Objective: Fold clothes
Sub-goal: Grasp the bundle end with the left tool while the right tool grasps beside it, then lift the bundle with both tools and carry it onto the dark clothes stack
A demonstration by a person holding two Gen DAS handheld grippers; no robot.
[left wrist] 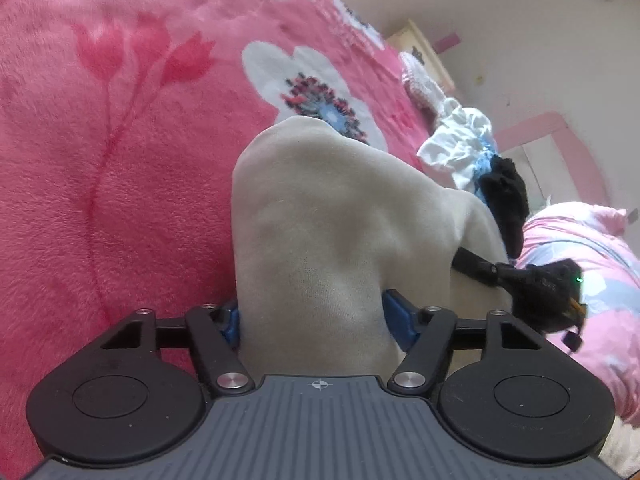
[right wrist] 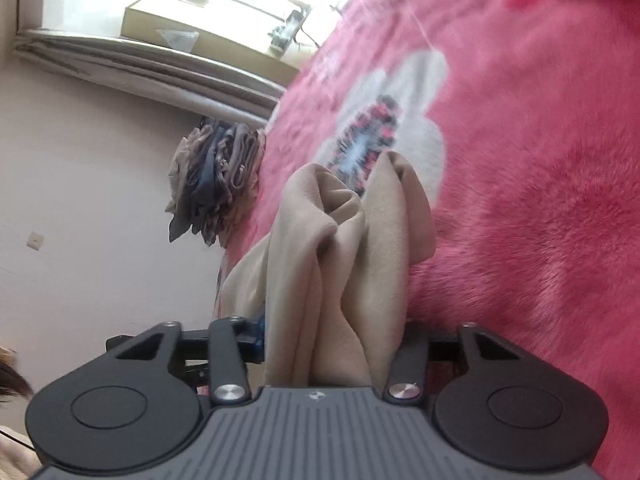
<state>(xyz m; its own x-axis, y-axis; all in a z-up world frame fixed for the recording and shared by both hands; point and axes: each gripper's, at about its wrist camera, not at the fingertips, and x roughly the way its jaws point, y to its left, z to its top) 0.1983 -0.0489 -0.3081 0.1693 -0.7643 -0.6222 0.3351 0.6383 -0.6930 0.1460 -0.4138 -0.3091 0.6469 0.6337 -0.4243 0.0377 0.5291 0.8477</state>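
A cream-beige garment (left wrist: pixel 320 216) hangs bunched between the blue-padded fingers of my left gripper (left wrist: pixel 316 320), which is shut on it above the pink floral blanket (left wrist: pixel 120 160). In the right wrist view the same beige garment (right wrist: pixel 344 264) runs in long folds from my right gripper (right wrist: pixel 332 340), also shut on the cloth, out over the blanket (right wrist: pixel 520 200). The fingertips of both grippers are mostly buried in fabric. The other gripper (left wrist: pixel 548 292) shows as a black device with a green light at the right of the left wrist view.
White and light-blue clothes (left wrist: pixel 460 148) and a black garment (left wrist: pixel 508 200) lie heaped near the blanket's far edge, beside a pink patterned quilt (left wrist: pixel 580 280). A stack of folded brown and grey clothes (right wrist: pixel 216 184) sits at the blanket's edge by the wall, under a window.
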